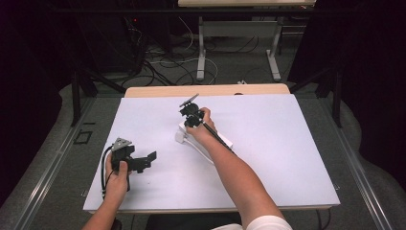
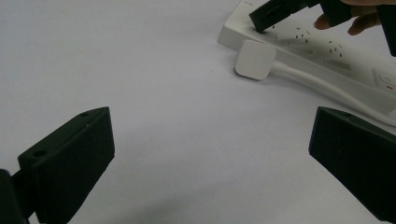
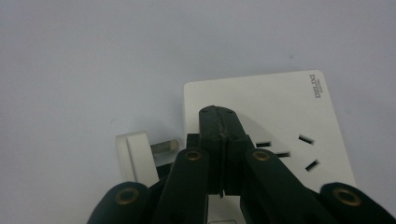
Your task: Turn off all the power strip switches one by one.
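Observation:
A white power strip (image 1: 224, 142) (image 2: 327, 51) (image 3: 280, 102) lies mid-table. Its white plug (image 1: 179, 137) (image 2: 255, 59) (image 3: 136, 157) lies loose on its side beside the strip's end, metal prongs pointing toward the strip, with its white cable (image 2: 327, 88) running along the strip. My right gripper (image 1: 188, 124) (image 3: 219, 116) is shut with nothing between its jaws; its tips sit over the strip's end, by a socket. The left gripper view shows those tips (image 2: 266, 16) touching or just above the strip. My left gripper (image 1: 149, 162) (image 2: 212, 158) is open and empty, well left of the plug.
The white table top (image 1: 287, 158) has bare room left and right of the strip, with a wooden edge (image 1: 206, 90) at the back. Beyond it are floor cables and another table's legs (image 1: 201, 52).

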`<state>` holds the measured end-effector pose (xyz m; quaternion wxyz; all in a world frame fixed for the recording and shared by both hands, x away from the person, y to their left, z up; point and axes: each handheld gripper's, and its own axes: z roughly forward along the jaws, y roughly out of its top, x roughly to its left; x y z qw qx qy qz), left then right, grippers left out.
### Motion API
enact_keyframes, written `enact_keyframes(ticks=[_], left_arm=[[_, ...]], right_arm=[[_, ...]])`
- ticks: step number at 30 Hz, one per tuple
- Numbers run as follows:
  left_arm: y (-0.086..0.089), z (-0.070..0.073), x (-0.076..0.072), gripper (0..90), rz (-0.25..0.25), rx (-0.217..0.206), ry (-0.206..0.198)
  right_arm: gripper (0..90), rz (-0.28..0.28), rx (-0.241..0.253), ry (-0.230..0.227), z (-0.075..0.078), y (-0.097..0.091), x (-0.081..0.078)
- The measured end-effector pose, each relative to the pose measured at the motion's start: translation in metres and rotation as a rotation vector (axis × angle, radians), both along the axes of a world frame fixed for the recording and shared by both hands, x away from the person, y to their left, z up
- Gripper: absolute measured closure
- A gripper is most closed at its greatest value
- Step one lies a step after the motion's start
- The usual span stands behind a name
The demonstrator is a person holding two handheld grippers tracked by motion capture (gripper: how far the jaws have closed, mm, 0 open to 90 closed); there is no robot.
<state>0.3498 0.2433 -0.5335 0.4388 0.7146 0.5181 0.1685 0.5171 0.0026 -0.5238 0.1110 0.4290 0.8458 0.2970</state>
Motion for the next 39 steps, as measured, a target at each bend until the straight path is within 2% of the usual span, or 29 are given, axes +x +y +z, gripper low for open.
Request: enact_keyframes(ticks=[6,9,10,12,16,17,18,19,22,25,27,29,30,31,32,33,34,36,39], left_arm=[[0.0,-0.001,0.001,0.3,-0.004,-0.003,0.0],[-0.001,-0.001,0.001,0.3,-0.005,-0.006,0.001],[0.0,-0.001,0.002,0.3,-0.009,0.003,-0.001],[0.0,-0.001,0.002,0.3,-0.01,0.002,0.005],[-0.001,-0.001,0.003,0.3,-0.011,0.003,0.005],[-0.001,-0.001,0.003,0.3,-0.013,0.003,0.005],[-0.002,-0.001,0.003,0.3,-0.014,0.005,0.005],[-0.002,-0.001,0.003,0.3,-0.014,0.0,0.006],[-0.003,-0.001,0.003,0.3,-0.02,0.003,0.012],[-0.003,-0.001,0.004,0.3,-0.02,0.005,0.013],[-0.003,-0.001,0.004,0.3,-0.021,0.003,0.011],[-0.003,-0.001,0.004,0.3,-0.022,0.002,0.012],[-0.003,-0.001,0.004,0.3,-0.023,0.001,0.012],[-0.004,-0.002,0.005,0.3,-0.018,-0.002,0.008],[-0.004,-0.002,0.005,0.3,-0.016,-0.002,0.01],[-0.004,-0.002,0.005,0.3,-0.016,-0.003,0.009],[-0.004,-0.002,0.005,0.3,-0.017,-0.002,0.01],[-0.005,-0.002,0.005,0.3,-0.021,-0.002,0.009],[-0.005,-0.002,0.005,0.3,-0.023,0.001,0.01]], right_arm=[[90.0,-0.006,0.0,-0.009,0.0,0.001,-0.002],[88.1,0.016,-0.019,-0.013,0.001,-0.001,-0.001],[87.7,0.0,0.005,-0.02,-0.001,-0.001,-0.002],[87.0,-0.001,0.022,-0.018,-0.001,-0.003,-0.004],[83.9,0.02,0.031,-0.04,-0.002,-0.009,-0.007],[82.7,0.032,0.012,-0.029,0.0,-0.012,-0.008],[81.9,0.02,0.02,-0.024,0.001,-0.013,-0.01],[80.4,0.025,0.042,-0.035,0.001,-0.015,-0.011],[75.2,0.028,0.062,-0.034,0.005,-0.021,-0.016],[67.7,0.04,0.067,-0.007,0.009,-0.027,-0.022],[62.0,0.054,0.084,-0.004,0.009,-0.031,-0.025],[58.3,0.041,0.1,0.001,0.012,-0.035,-0.031],[56.6,0.054,0.108,-0.012,0.012,-0.038,-0.031],[54.6,0.047,0.142,-0.036,0.009,-0.04,-0.032],[53.5,0.061,0.069,0.041,0.016,-0.045,-0.033],[52.0,0.044,0.127,0.008,0.011,-0.046,-0.034],[50.4,0.038,0.14,0.024,0.011,-0.047,-0.035],[47.8,0.014,0.141,0.043,0.011,-0.051,-0.037],[41.9,0.017,0.148,0.062,0.01,-0.058,-0.041]])
